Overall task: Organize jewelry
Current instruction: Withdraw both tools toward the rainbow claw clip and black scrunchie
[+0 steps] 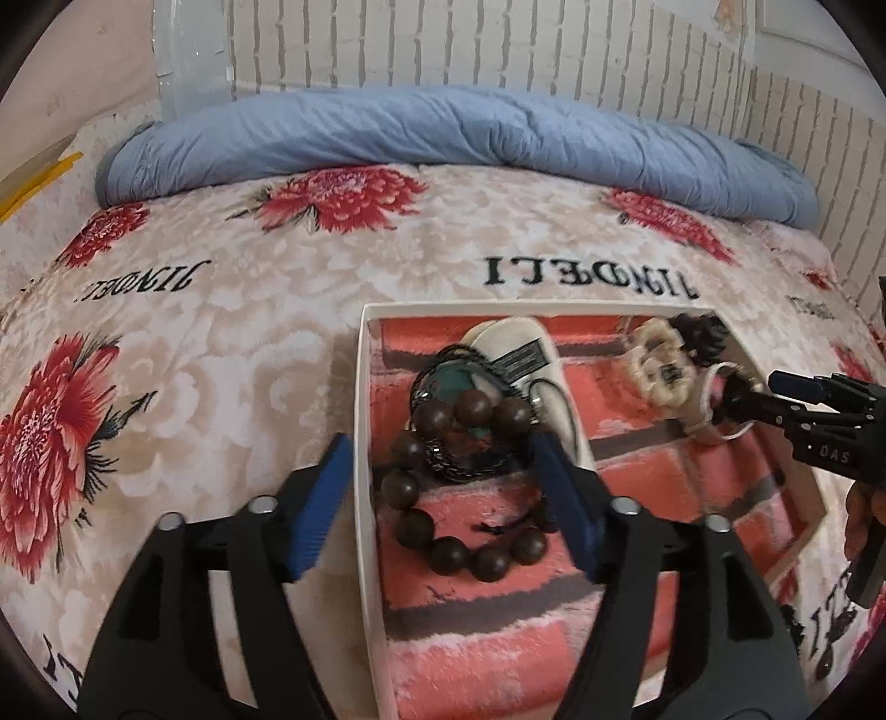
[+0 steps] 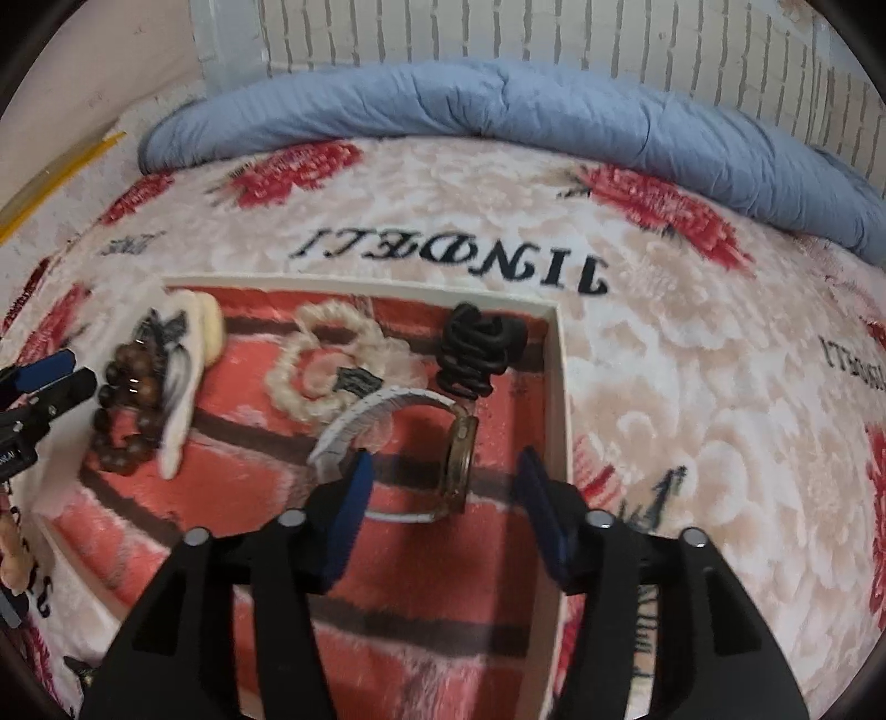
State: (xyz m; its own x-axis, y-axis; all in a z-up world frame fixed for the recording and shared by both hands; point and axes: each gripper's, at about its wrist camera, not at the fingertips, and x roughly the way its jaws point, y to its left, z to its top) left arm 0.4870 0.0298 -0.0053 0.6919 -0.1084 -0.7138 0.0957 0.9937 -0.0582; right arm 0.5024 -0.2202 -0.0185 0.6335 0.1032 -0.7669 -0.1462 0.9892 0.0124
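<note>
Floral plush blanket (image 1: 183, 354) covers a bed, with a blue duvet (image 1: 443, 127) rolled along the white brick-pattern wall (image 1: 498, 39). On the blanket sits a shallow white box (image 1: 368, 443) lined with brick-print fleece; all the jewelry lies inside it.

Left gripper (image 1: 443, 498): jaws spread apart, nothing pressed between the pads. Its left finger hangs outside the box's near wall, the right finger inside. The wooden bead bracelet (image 1: 443, 493) lies in the gap between them and just ahead of the tips, tangled with a black braided cord (image 1: 470, 468) and a teal stone (image 1: 457, 382). A cream hair clip (image 1: 554, 399) lies just beyond the right finger.

Right gripper (image 2: 443, 498): jaws likewise apart and empty. The white-strapped watch (image 2: 382, 412) stands on edge between and just ahead of the fingers, its round case (image 2: 462, 465) nearer the right finger, its strap arching toward the left one. The loop runs roughly across the finger line. Beyond the tips lie a cream scrunchie (image 2: 321, 371) and a black claw clip (image 2: 476, 354).

Judgement: each piece looks set down, so each hand is nearest the piece already in front of it. The key relation is the watch's loop lying crosswise between open pads; closing again would catch strap or case, while lifting away clears it.
</note>
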